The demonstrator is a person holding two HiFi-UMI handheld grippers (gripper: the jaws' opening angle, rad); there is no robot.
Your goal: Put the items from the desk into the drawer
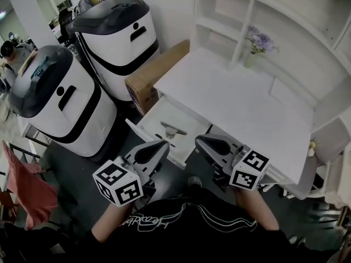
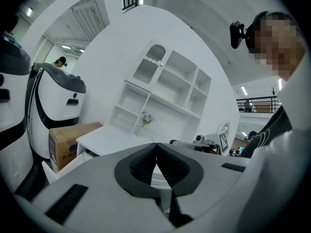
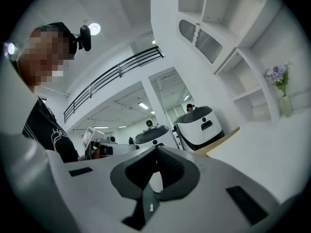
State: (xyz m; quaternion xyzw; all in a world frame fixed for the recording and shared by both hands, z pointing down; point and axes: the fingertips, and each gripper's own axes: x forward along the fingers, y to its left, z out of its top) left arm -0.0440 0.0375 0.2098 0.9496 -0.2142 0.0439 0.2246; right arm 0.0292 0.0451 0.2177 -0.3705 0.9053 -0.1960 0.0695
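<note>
You have two big white-and-black machines, a nearer one and a farther one, side by side off the left edge of the desk. A cardboard box sits between the farther machine and that edge. A vase of purple flowers stands at the desk's back edge, against the white shelf unit. A red cloth hangs at your far left.

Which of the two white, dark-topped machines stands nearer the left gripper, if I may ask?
The lower-left machine in the head view; the other machine stands farther back, beside the cardboard box.
</note>
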